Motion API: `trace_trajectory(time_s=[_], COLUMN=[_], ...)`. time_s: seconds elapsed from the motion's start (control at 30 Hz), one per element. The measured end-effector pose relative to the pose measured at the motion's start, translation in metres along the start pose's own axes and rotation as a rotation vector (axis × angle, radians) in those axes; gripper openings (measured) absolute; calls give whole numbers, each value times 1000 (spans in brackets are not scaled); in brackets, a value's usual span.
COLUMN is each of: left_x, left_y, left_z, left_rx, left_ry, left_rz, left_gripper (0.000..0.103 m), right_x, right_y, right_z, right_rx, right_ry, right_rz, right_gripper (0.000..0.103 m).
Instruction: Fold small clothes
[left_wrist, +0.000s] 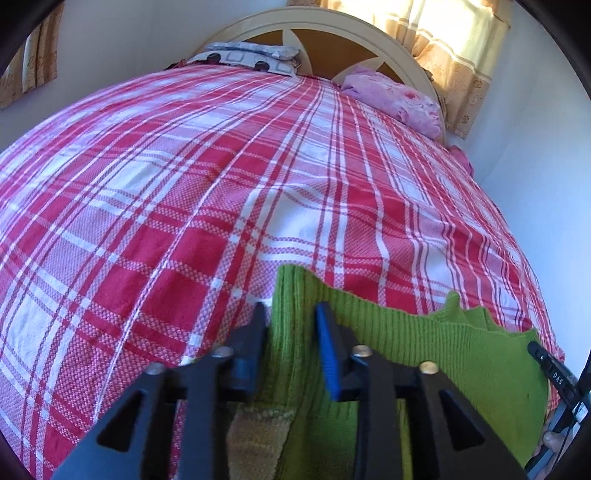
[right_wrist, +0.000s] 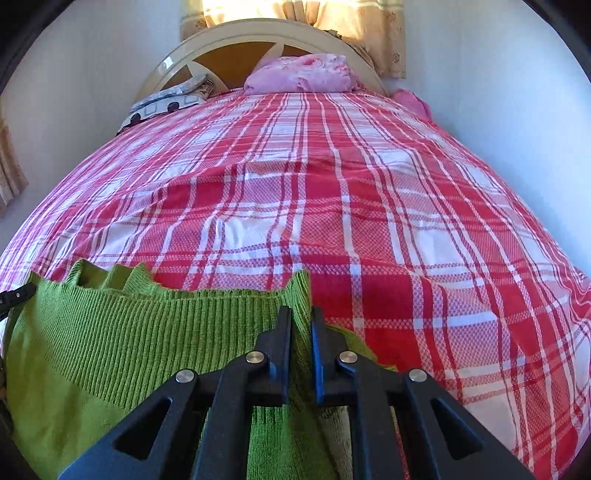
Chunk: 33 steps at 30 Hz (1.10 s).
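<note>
Sweater (left_wrist: 443, 354), green rib-knit, lies at the near edge of the bed (left_wrist: 184, 206) on the red-and-white plaid cover, its ribbed band stretched across between the two grippers. Left gripper (left_wrist: 291, 328): jaws stand apart with one corner of the knit running between them; pads do not appear to press on the cloth, so this corner reads as let go or nearly so. Right gripper (right_wrist: 300, 325): jaws nearly together, pinching the opposite corner of the band; cloth bunches up above the tips in the right wrist view.

Judgement: holding the two corners apart keeps the band taut and straight, so the garment can be laid flat before any fold. Both grippers point down toward the cover, which fits a laying-down step. Fold itself looks not yet begun; body of the sweater hangs toward the cameras, below view, so its lie there cannot be told.

Pillow (left_wrist: 255, 59) and pink bundle (left_wrist: 399, 99) sit at the headboard (right_wrist: 236, 44), well apart from the work.

Risk: the freed corner may slump and skew the band.
</note>
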<state>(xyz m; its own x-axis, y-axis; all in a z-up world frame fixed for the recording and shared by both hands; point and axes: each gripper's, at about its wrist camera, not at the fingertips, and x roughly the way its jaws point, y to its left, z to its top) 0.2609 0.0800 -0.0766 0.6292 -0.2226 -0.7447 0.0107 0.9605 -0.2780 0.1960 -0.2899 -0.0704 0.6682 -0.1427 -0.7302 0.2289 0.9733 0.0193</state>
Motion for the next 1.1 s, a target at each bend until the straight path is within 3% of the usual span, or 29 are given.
trace_trajectory(time_s=[0.03, 0.07, 0.17, 0.27, 0.43, 0.5, 0.6, 0.7, 0.8, 0.97, 1.1], left_x=[3, 5, -1, -32, -78, -90, -101, -104, -100, -79, -75], left_y=[4, 8, 17, 17, 10, 2, -16, -32, -40, -44, -49], left_z=[1, 2, 5, 3, -15, -25, -42, -60, -71, -88, -97], left_rx=[-22, -44, -88, -33, 75, 119, 187, 231, 248, 277, 307], left_ry=[19, 41, 76, 16, -35, -55, -84, -85, -55, -19, -47], left_rz=[0, -10, -59, -19, 16, 39, 48, 55, 50, 113, 150], left_gripper=[54, 59, 58, 58, 58, 58, 58, 58, 58, 59, 62], right_x=[0, -1, 0, -6, -70, -95, -112, -117, -106, -75, -72], right_y=[1, 1, 1, -6, -12, -2, 20, 38, 37, 16, 13], right_z=[0, -1, 0, 1, 1, -5, -23, -49, -67, -83, -87], right_rx=[-2, -4, 1, 49, 106, 92, 16, -45, -21, 80, 101], right_ry=[-1, -1, 4, -10, -233, -267, -229, -195, -137, -39, -42], right_rz=[-1, -2, 6, 29, -28, -51, 21, 13, 19, 56, 77], right_gripper=[10, 10, 12, 12, 13, 15, 15, 15, 15, 15, 15])
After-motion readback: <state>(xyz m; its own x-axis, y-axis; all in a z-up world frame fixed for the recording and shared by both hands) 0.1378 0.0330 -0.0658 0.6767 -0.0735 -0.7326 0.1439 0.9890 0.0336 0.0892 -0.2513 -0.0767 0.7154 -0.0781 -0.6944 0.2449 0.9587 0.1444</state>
